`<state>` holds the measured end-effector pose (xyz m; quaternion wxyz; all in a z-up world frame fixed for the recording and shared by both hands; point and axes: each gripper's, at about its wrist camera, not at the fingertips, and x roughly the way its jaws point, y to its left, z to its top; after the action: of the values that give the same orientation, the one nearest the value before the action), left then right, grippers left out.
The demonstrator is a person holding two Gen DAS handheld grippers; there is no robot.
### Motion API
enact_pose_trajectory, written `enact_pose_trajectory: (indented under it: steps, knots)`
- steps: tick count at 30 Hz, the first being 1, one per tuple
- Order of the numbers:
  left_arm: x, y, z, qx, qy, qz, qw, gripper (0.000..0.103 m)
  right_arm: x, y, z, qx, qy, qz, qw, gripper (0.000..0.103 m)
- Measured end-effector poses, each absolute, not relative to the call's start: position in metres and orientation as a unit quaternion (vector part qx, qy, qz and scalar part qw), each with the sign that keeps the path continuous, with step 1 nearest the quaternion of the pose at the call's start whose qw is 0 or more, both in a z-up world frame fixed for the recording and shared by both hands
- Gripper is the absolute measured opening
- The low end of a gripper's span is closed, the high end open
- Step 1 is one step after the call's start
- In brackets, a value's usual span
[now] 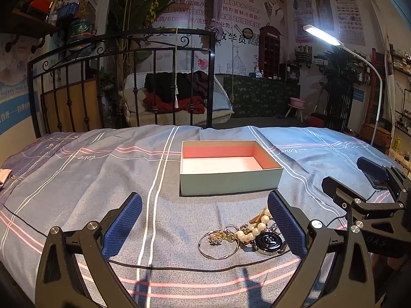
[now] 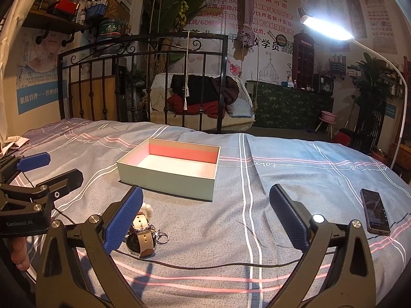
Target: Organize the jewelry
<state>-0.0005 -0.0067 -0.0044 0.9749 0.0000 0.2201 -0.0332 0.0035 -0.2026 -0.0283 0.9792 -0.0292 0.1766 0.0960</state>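
Two grippers, left gripper (image 1: 204,224) and right gripper (image 2: 206,220), hover with jaws spread wide, gripping nothing. Between the left's fingers lies the jewelry pile (image 1: 244,233) (bangle, pearls, watch) on the bedspread (image 1: 102,192). Beyond it, the open box (image 1: 228,169) holds nothing; sorting looks unstarted.

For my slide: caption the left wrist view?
Open left claw over jewelry pile, empty box beyond on bed.
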Motion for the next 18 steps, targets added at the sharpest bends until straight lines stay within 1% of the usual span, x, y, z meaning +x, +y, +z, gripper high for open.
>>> enact_pose_trajectory:
  steps: [13,18]
  knots:
    - [0.002,-0.006,-0.009,0.003,0.228,-0.034,0.973,0.096,0.005,-0.200,-0.030,-0.034,0.185,0.101,0.977,0.097]
    - [0.006,0.000,-0.016,0.000,0.261,-0.039,0.964,0.096,0.007,-0.197,-0.032,-0.039,0.201,0.122,0.971,0.097]
